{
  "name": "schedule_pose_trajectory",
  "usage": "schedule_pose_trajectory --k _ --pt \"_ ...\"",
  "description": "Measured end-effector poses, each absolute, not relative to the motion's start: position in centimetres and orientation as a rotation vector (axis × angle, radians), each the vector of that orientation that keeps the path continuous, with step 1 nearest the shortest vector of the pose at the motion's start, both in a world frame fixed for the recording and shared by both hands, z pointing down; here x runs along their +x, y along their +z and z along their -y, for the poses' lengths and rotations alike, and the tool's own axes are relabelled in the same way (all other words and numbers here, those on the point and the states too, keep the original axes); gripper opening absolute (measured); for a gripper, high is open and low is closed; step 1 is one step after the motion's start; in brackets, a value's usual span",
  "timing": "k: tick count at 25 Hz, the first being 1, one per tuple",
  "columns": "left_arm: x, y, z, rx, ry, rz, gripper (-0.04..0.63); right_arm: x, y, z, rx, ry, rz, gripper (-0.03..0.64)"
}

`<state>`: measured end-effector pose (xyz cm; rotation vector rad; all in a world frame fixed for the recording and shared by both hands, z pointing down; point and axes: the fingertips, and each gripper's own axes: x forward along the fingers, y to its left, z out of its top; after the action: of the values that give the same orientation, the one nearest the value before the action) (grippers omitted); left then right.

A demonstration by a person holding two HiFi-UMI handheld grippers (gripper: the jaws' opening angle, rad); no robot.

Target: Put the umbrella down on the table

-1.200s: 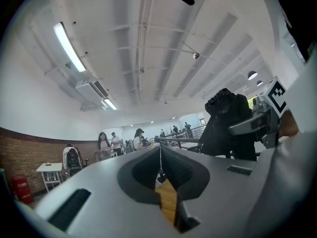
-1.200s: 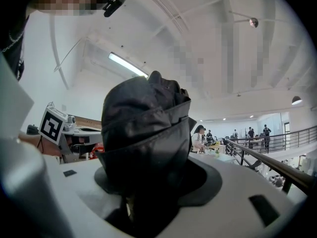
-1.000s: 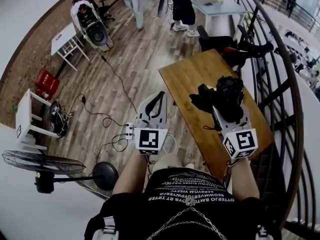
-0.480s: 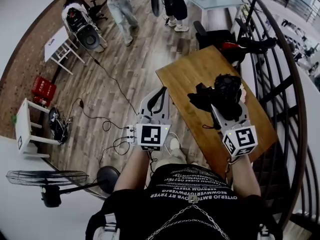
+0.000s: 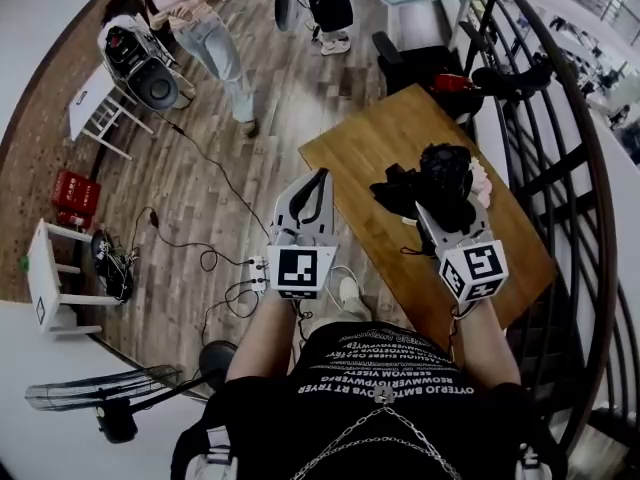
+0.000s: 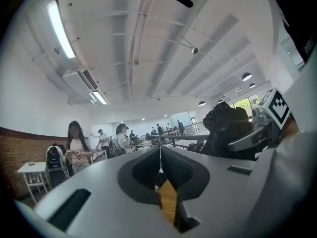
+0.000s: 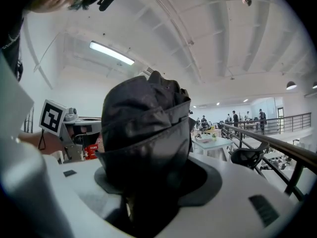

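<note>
Black umbrella (image 5: 446, 168), clamped in the right hand-held gripper (image 5: 442, 208), should be lowered flat onto the wooden counter (image 5: 380, 143) before letting go.

Umbrella (image 5: 445, 173) black; table (image 5: 380, 143) honey-brown woodgrain; floor (image 5: 220, 158) grey-brown planks; crate (image 5: 75, 196) red.

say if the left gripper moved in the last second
Yes. The left gripper moved right toward the table: its tip now overlaps the table's left edge, earlier it sat beside it.
</note>
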<state>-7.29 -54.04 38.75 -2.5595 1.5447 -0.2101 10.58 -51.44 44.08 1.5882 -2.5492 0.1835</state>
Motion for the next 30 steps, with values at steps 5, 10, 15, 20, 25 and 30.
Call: schedule_pose_trajectory --k 5,10,15,20,25,30 --pt "-7.1 39.7 57.2 -2.582 -0.231 -1.528 0.029 10.6 46.8 54.7 1.585 0.282 2.520 0.265" --pt "-7.2 40.7 59.2 -2.593 -0.248 -1.514 0.029 10.0 51.0 56.6 1.561 0.388 2.477 0.265" --pt "-7.5 41.1 61.4 -2.608 -0.251 -1.505 0.029 9.3 55.0 58.3 1.535 0.509 2.420 0.265" --pt "-7.8 41.7 63.0 -2.637 -0.265 -1.497 0.029 8.3 59.4 59.9 1.503 0.643 2.351 0.265" --pt "-7.6 43.2 64.2 -2.654 -0.290 -1.478 0.029 8.3 65.7 61.1 1.475 0.765 2.257 0.265" --pt "-8.0 44.0 64.6 -2.663 -0.319 -1.481 0.029 8.1 72.1 61.1 1.422 0.930 2.141 0.267"
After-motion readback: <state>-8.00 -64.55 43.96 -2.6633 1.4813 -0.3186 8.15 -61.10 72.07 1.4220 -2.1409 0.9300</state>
